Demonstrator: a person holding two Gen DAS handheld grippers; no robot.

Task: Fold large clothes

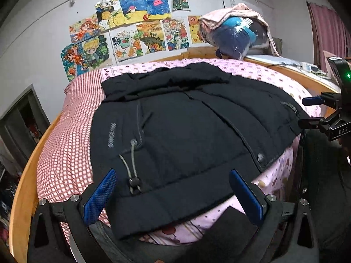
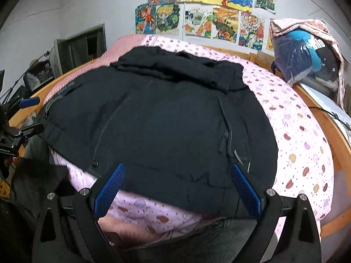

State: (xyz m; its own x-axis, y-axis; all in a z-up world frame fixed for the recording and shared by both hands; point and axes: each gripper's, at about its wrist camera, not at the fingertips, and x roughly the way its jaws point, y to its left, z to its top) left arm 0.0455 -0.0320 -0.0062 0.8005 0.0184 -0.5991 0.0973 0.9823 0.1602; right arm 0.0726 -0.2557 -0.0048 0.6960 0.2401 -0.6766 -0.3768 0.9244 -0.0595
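Observation:
A large black padded jacket [image 1: 182,129] lies spread flat on the bed, hood at the far end, hem toward me; it also shows in the right wrist view [image 2: 158,118]. My left gripper [image 1: 173,184] is open, its blue pads either side of the jacket's near hem by the grey drawcord [image 1: 131,171], holding nothing. My right gripper [image 2: 177,179] is open over the hem's right part, near the pocket zip [image 2: 228,129], holding nothing. The right gripper also shows at the right edge of the left wrist view [image 1: 307,111], open. The left gripper shows at the left edge of the right wrist view [image 2: 30,115].
The bed has a pink spotted sheet [image 2: 302,144], a red checked cover [image 1: 65,144] at the left and a wooden frame [image 1: 24,188]. A bundle of bagged clothes under a pink blanket [image 1: 237,30] sits at the far right corner. Drawings [image 1: 131,30] hang on the wall.

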